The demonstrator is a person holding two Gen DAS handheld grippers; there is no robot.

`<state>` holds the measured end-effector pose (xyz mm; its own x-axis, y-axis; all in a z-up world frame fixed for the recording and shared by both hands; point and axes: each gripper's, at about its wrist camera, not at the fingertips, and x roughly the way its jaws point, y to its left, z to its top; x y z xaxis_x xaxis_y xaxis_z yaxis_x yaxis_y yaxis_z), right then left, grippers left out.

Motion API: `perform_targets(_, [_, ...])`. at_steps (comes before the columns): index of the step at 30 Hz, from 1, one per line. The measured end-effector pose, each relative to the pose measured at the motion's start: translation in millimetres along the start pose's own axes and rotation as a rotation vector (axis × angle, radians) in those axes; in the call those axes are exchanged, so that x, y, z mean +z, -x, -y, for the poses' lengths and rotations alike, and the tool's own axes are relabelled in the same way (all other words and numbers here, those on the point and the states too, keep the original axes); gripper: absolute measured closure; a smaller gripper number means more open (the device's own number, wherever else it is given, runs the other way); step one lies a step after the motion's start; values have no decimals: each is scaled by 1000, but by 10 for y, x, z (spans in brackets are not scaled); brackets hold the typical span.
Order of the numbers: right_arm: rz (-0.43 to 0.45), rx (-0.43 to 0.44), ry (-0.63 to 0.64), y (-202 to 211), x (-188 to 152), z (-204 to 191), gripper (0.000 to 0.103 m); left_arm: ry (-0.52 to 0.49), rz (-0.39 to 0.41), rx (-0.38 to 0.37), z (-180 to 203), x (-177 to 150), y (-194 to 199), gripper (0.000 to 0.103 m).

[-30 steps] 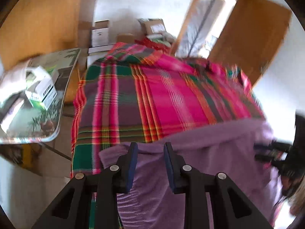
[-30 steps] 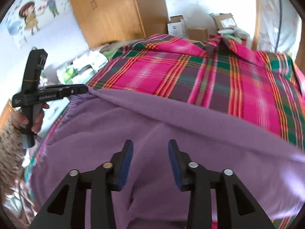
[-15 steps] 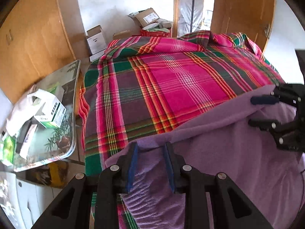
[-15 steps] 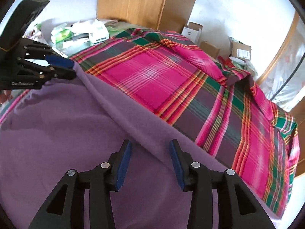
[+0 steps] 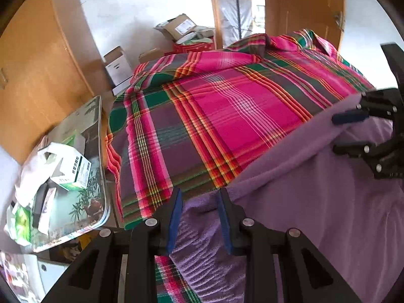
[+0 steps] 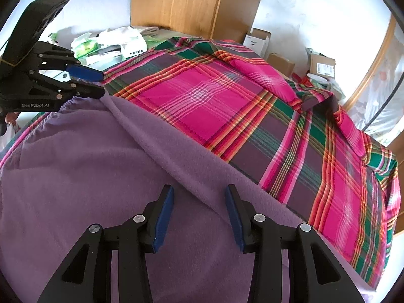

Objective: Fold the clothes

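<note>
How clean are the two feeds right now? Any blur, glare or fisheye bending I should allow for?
Left wrist view: sharp, no motion blur; strong barrel bend curves the wooden door and the glass opening beside it is blown out. Right wrist view: also sharp; the purple garment is evenly lit, the window at the right edge is overexposed, and the plaid sheet bulges with distortion.

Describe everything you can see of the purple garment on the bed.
The purple garment is a soft, fleecy fabric in plain purple, spread over a pink, green and orange plaid bedcover. A long folded edge runs diagonally across it, and one end is gathered into fine ridges, like elastic. The left gripper and right gripper both stand open at that edge, gripping nothing.
</note>
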<state>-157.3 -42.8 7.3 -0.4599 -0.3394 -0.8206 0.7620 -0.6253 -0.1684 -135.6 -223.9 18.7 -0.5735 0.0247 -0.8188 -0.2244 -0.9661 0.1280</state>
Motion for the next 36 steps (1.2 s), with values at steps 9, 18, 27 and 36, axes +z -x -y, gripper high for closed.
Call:
perform_targets(9, [0, 28, -23, -6, -10, 45, 59, -65, -18, 0, 70, -9, 16, 68])
perform_targets(18, [2, 43, -26, -8, -20, 60, 59, -118, -11, 24, 132, 38, -20, 67])
perform_targets(27, [-11, 61, -32, -19, -5, 90, 59, -109, -44, -55, 1, 96, -141, 52])
perform_targets(36, [-15, 50, -50, -44, 40, 98, 59, -81, -43, -66, 18, 92, -153, 58])
